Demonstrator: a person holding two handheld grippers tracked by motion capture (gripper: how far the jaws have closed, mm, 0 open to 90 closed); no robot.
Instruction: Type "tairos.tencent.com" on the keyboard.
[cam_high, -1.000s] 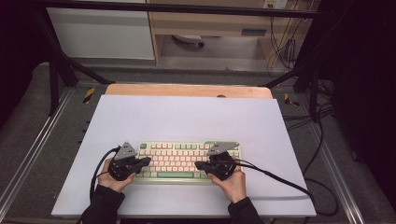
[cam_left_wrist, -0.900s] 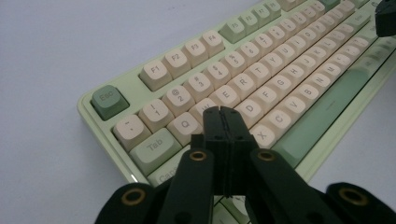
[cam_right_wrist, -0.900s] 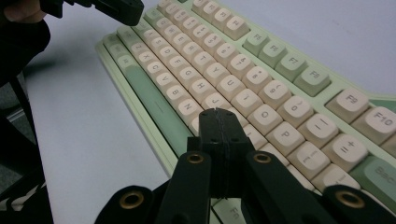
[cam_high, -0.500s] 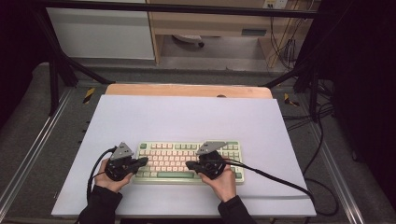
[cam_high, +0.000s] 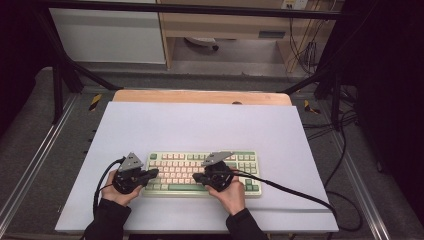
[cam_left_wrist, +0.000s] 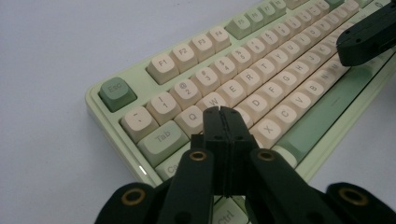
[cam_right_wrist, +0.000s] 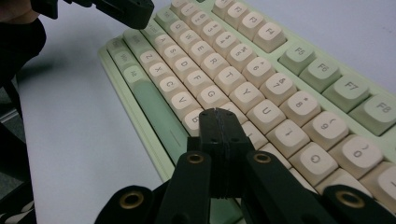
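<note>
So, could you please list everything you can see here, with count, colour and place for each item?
keyboard: one, pale green case with cream and green keys, near edge of the mat, centre.
mat: one, pale lilac-white, covering the table top.
table: one, wooden edge showing at the far side of the mat.
cabinet: one, white, on the floor beyond the table, left.
left gripper: one, black, jaws shut, tip over the keys around A at the keyboard's left end.
right gripper: one, black, jaws shut, tip over the keys below G and H.
hands: two, black sleeves, left hand, right hand, each holding a gripper.
</note>
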